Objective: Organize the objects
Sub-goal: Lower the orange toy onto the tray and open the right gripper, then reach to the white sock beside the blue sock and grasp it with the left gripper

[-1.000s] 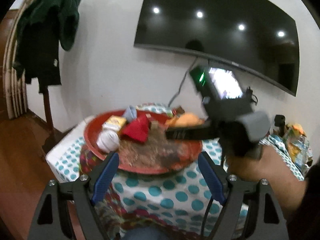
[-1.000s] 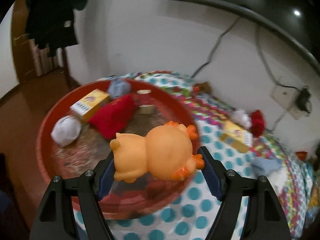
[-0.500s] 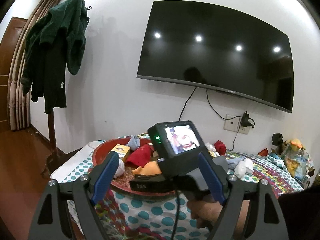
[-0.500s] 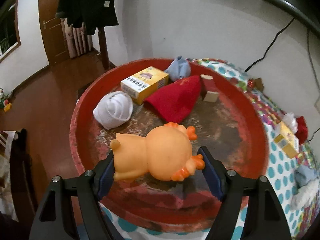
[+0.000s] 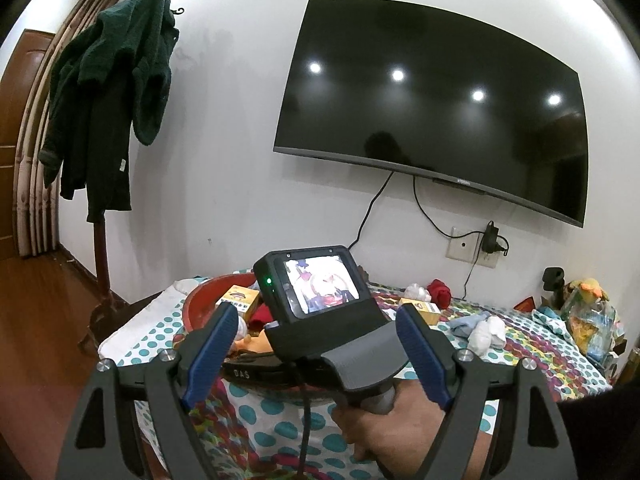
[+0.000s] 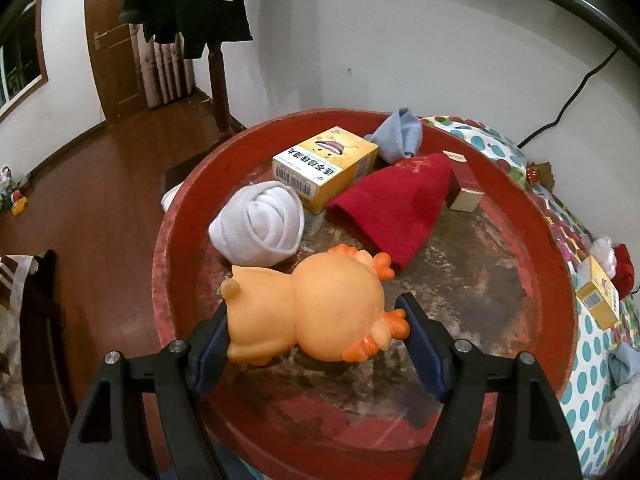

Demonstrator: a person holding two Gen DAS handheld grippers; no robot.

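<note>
My right gripper (image 6: 316,340) is shut on an orange rubber duck (image 6: 316,308), holding it just above the near part of a round red tray (image 6: 556,292). On the tray lie a rolled white sock (image 6: 260,222), a yellow box (image 6: 324,166), a red cloth hat (image 6: 396,204), a grey-blue sock (image 6: 400,134) and a small red-and-cream box (image 6: 464,188). My left gripper (image 5: 320,350) is open and empty, held back from the table. Between its fingers I see the right gripper's body with its screen (image 5: 324,288) and the hand (image 5: 396,436) holding it.
On the dotted tablecloth (image 5: 280,436) right of the tray lie another yellow box (image 5: 418,308), red and white socks (image 5: 438,292), a pale sock bundle (image 5: 482,328) and a bag of toys (image 5: 588,312). A coat stand (image 5: 104,264) stands left; a television (image 5: 432,108) hangs on the wall.
The right gripper has come down over the tray with the duck, now tilted more steeply downward. The left gripper rose and tipped up early, then stayed still.
</note>
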